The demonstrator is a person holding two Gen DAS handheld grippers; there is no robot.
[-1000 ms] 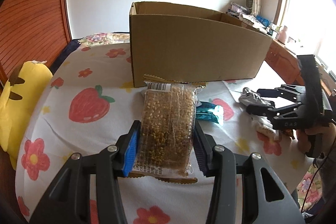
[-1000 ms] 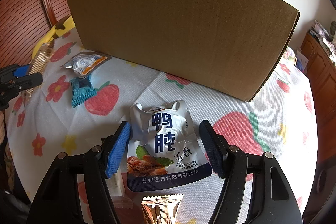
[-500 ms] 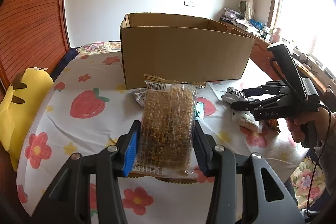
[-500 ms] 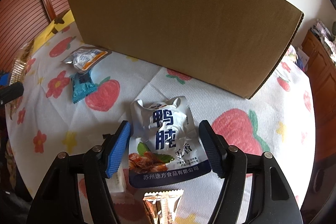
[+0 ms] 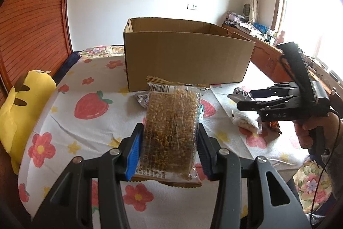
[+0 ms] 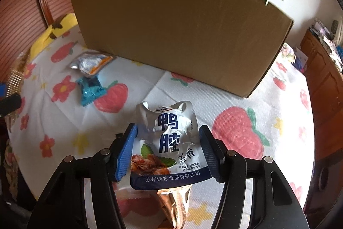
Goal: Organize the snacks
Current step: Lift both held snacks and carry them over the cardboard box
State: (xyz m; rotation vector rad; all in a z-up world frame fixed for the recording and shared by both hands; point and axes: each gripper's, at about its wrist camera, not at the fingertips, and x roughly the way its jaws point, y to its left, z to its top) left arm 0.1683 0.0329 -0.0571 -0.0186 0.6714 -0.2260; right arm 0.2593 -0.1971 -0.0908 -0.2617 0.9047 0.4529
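Note:
My left gripper is shut on a clear pack of golden grain bars and holds it up above the table. An open cardboard box stands behind it. My right gripper is shut on a silver and blue snack pouch, lifted above the table, facing the box's long side. The right gripper also shows at the right of the left wrist view.
A silver packet and a teal wrapper lie left of the box. A white packet and a brown wrapper lie under the right gripper. A yellow plush sits at the table's left edge. The tablecloth has strawberries.
Both grippers have risen with their packs. The box now looks lower and farther in both views, and its open top shows in the left wrist view.

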